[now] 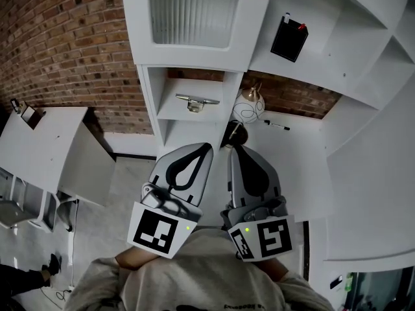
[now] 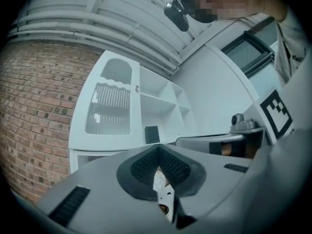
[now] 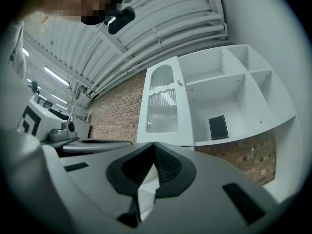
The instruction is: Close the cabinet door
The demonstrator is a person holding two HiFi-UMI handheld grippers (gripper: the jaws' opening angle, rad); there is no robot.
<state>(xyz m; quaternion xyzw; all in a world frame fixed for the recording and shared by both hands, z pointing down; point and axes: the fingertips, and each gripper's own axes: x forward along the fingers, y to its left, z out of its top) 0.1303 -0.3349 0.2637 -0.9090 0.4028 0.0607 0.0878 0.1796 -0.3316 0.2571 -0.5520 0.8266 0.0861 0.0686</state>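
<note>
The white cabinet's door (image 1: 191,11) has a ribbed glass pane and looks flush with the cabinet front. It also shows in the left gripper view as the door (image 2: 109,108) and in the right gripper view as the door (image 3: 162,108), with a small knob on its right edge. My left gripper (image 1: 206,146) (image 2: 158,150) and right gripper (image 1: 235,146) (image 3: 155,147) sit side by side close to the person's chest. Both are well back from the cabinet and touch nothing. Each has its jaws together with nothing between them.
Open white shelves right of the door hold a black box (image 1: 289,39). Below the door, a shelf carries a metal object (image 1: 196,102). A brass lamp (image 1: 249,98) and a pen (image 1: 277,126) lie on the white desk (image 1: 305,154). A white table (image 1: 39,141) stands left by the brick wall (image 1: 65,44).
</note>
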